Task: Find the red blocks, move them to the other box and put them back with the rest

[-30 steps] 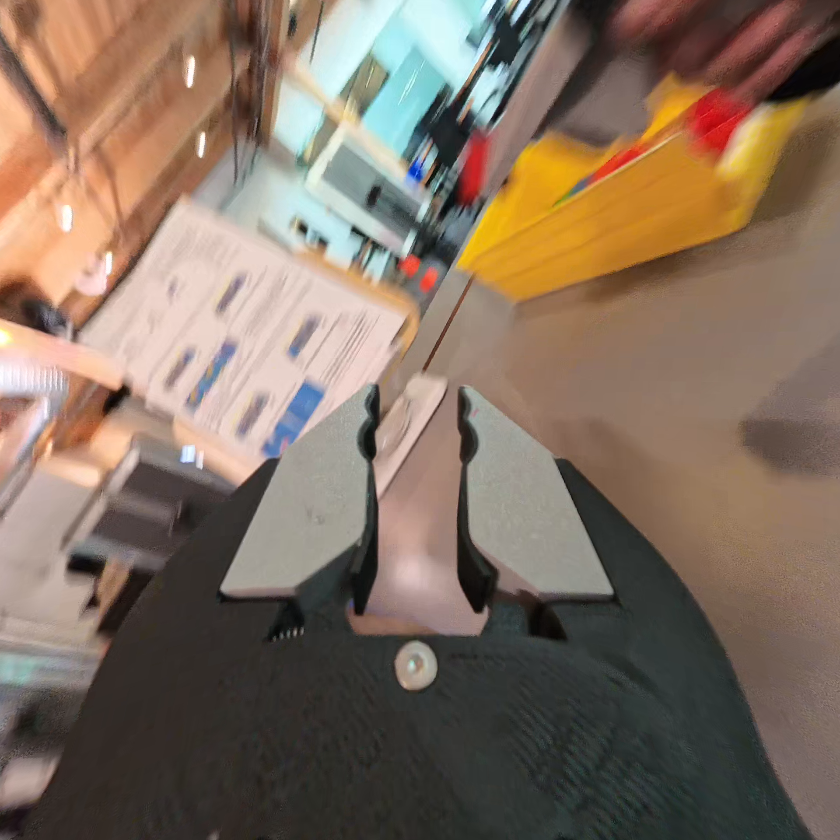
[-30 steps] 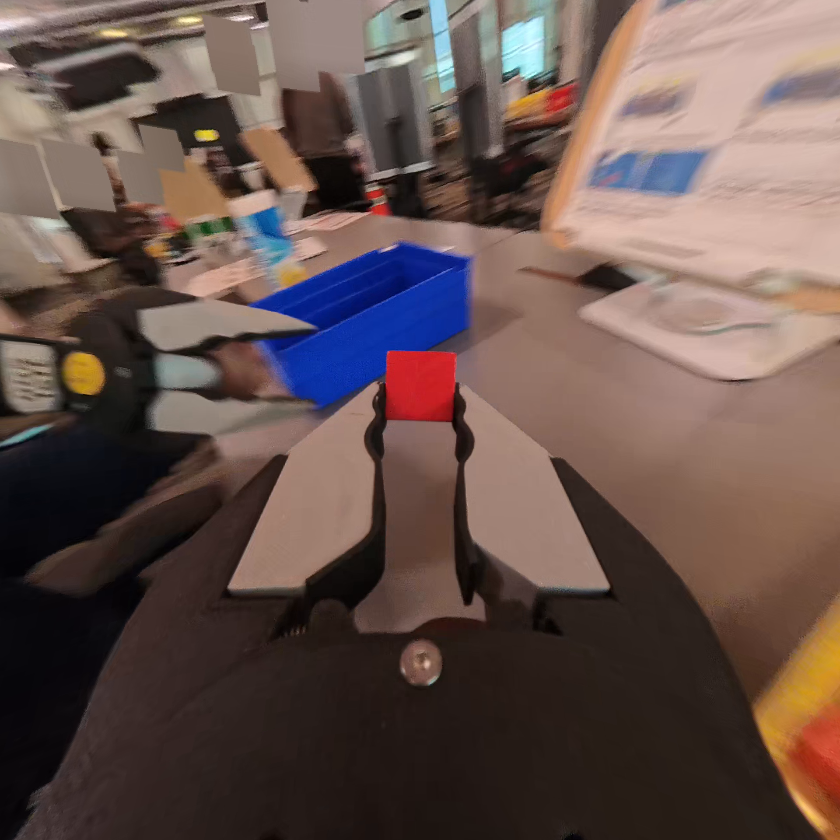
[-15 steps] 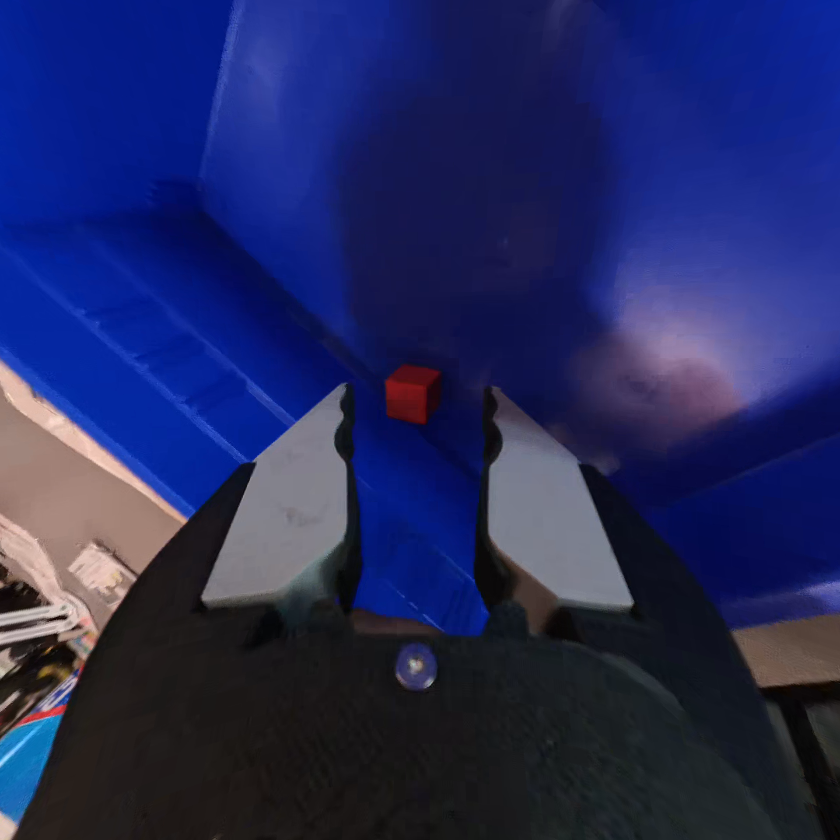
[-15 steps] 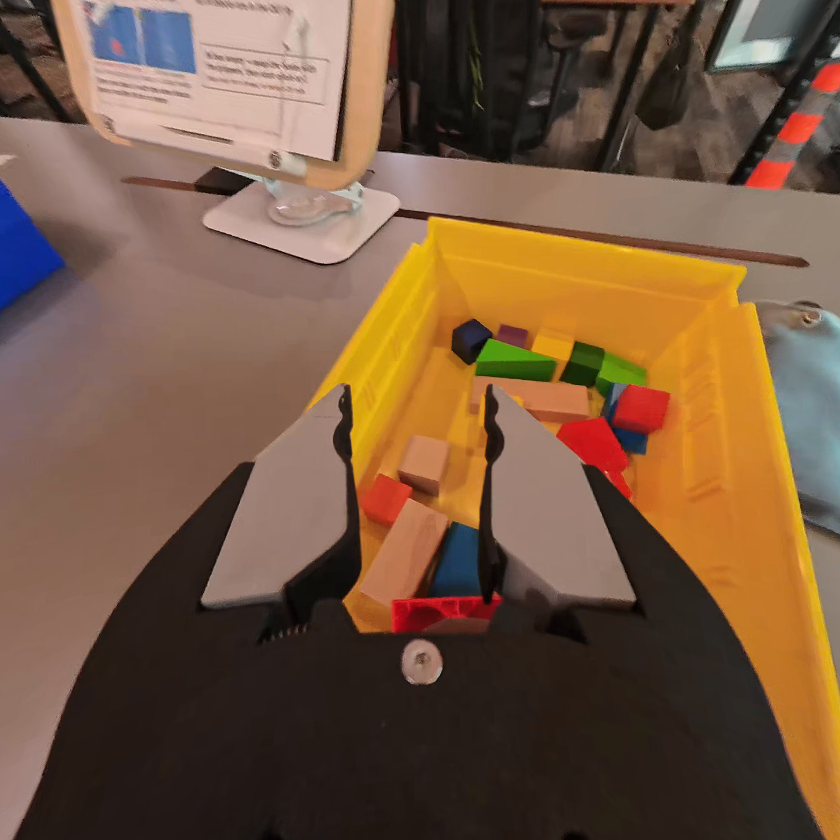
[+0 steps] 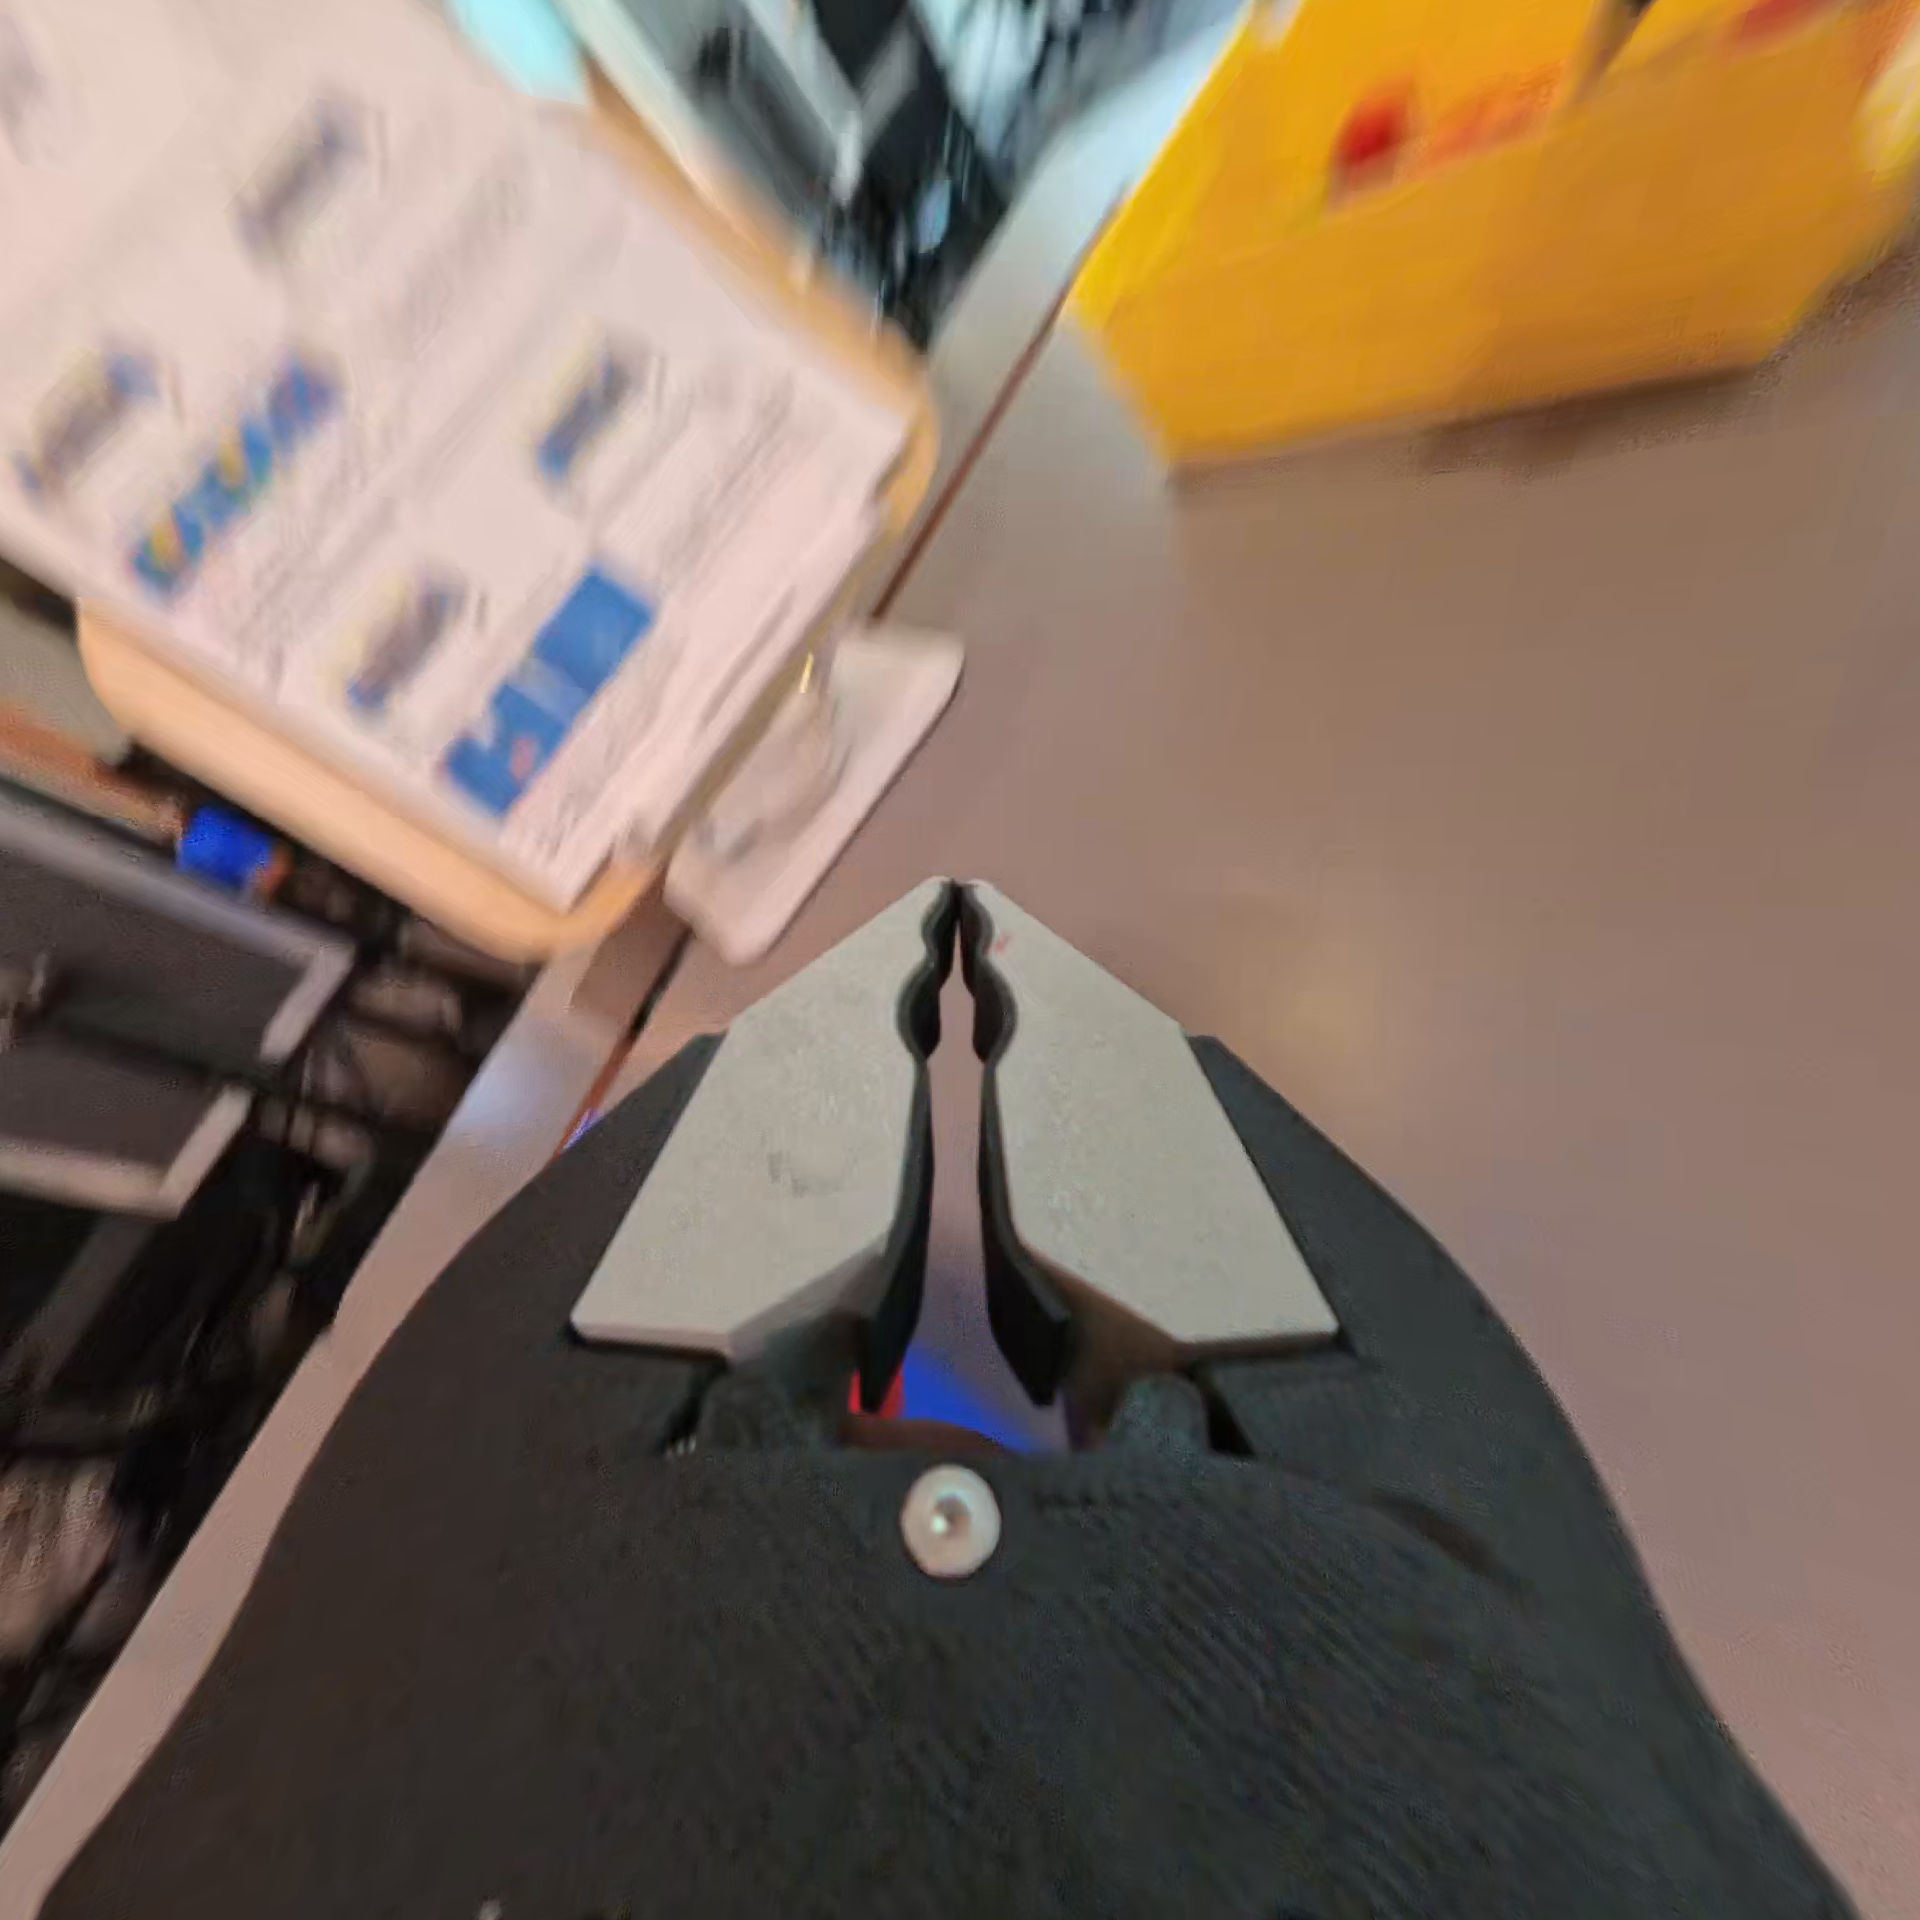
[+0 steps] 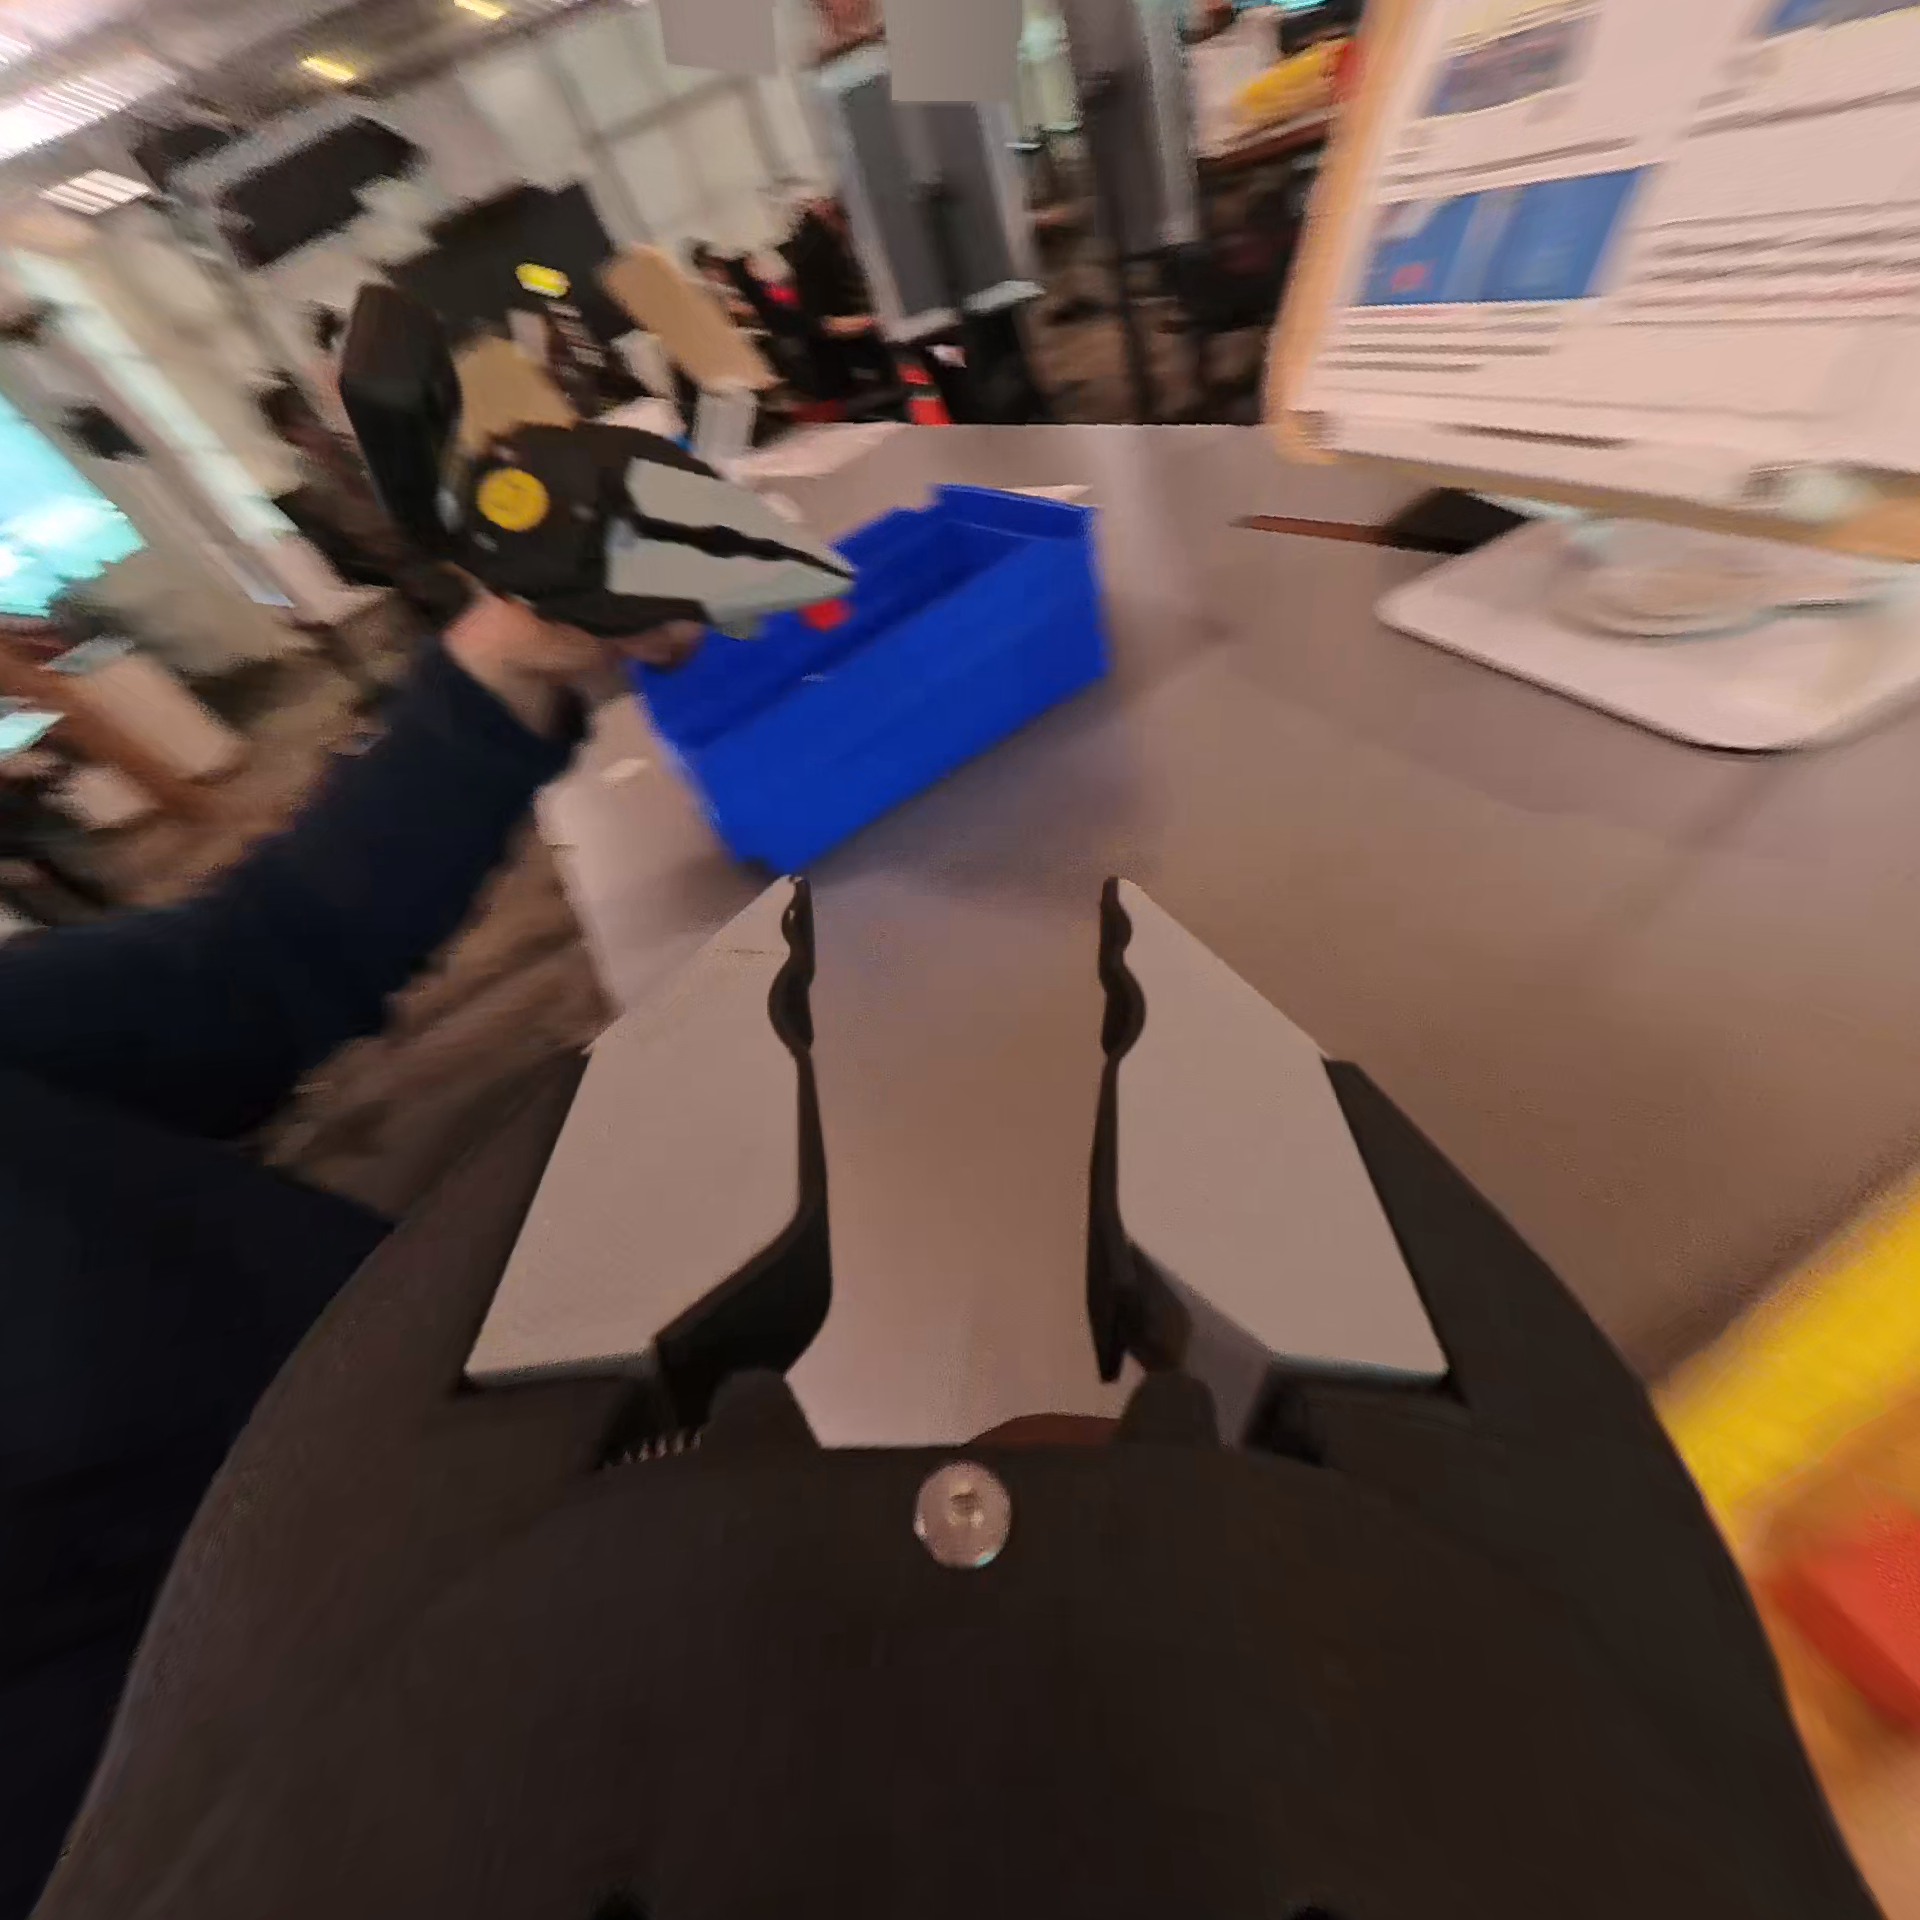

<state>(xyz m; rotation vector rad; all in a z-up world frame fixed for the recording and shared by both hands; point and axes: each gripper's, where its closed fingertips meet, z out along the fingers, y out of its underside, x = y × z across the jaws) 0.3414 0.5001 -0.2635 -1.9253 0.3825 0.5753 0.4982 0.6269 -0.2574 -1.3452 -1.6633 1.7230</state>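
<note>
My left gripper [image 5: 956, 888] is shut, its fingertips touching with nothing between them. It is tilted over the grey table [image 5: 1455, 935] and faces the yellow box [image 5: 1455, 260], which is blurred at the top right. In the right wrist view the left gripper [image 6: 727, 561] hangs shut just above the blue box [image 6: 894, 717], where a red block [image 6: 826, 615] lies inside. My right gripper [image 6: 951, 894] is open and empty above the table, pointing toward the blue box. The yellow box [image 6: 1818, 1455] is a blur at the lower right, with something red [image 6: 1849, 1621] in it.
A sign board on a white stand [image 5: 416, 416] stands at the table's far edge; it also shows in the right wrist view [image 6: 1610, 260]. A person's dark-sleeved arm [image 6: 260, 935] reaches in from the left. Bare table lies between the two boxes.
The left gripper was open over a red cube inside the blue box; it is now shut on nothing and lifted out. The right gripper, earlier shut on a red cube, is open and faces the blue box.
</note>
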